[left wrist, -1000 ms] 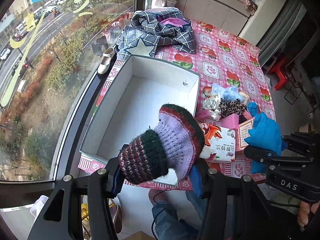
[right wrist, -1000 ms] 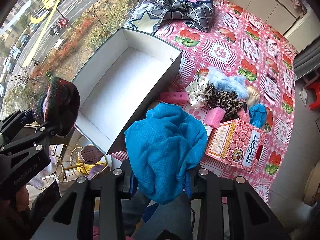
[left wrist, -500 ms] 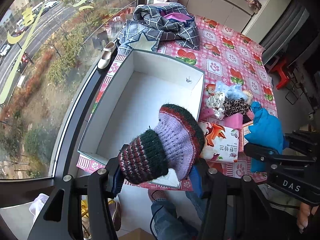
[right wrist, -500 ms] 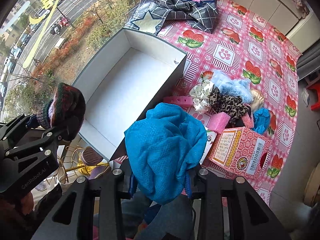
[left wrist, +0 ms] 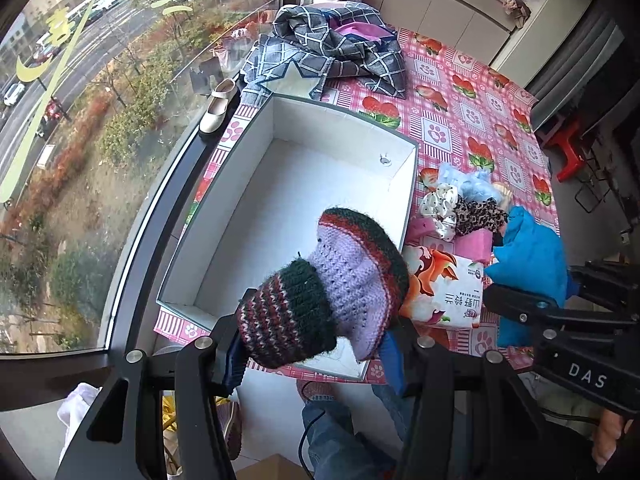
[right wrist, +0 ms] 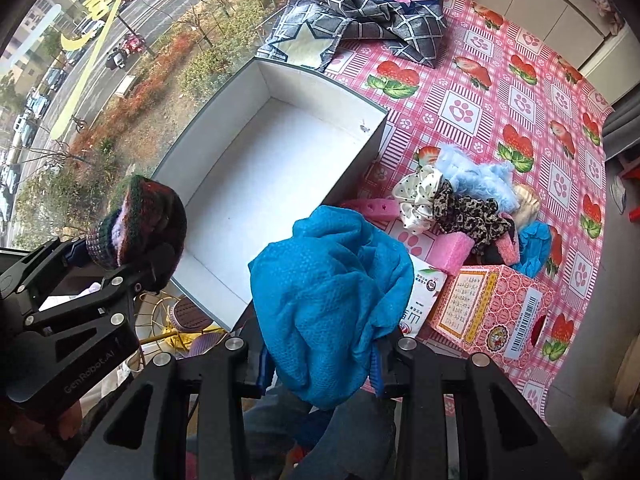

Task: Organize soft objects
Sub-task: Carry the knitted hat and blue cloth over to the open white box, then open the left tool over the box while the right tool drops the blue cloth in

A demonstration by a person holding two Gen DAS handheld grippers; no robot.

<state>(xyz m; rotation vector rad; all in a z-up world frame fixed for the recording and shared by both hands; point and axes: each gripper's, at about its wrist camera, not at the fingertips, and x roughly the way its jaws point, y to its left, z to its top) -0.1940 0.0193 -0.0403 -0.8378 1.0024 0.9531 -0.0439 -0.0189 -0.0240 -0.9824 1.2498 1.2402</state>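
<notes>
Above the white box (left wrist: 304,184), each gripper (left (left wrist: 312,350), right (right wrist: 318,364)) clamps something soft.

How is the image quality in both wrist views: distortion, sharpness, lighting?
Left wrist view: strong fisheye bending of the white cardboard box and window frame, dark corners, even daylight, sharp purple-and-maroon knitted hat. Right wrist view: same curvature, crisp blue textured cloth, no glare or motion blur.

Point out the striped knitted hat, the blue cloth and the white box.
striped knitted hat (left wrist: 320,292), left wrist view, lilac knit middle
blue cloth (right wrist: 328,292), right wrist view, bunched centre
white box (left wrist: 344,114), left wrist view, far rim
</notes>
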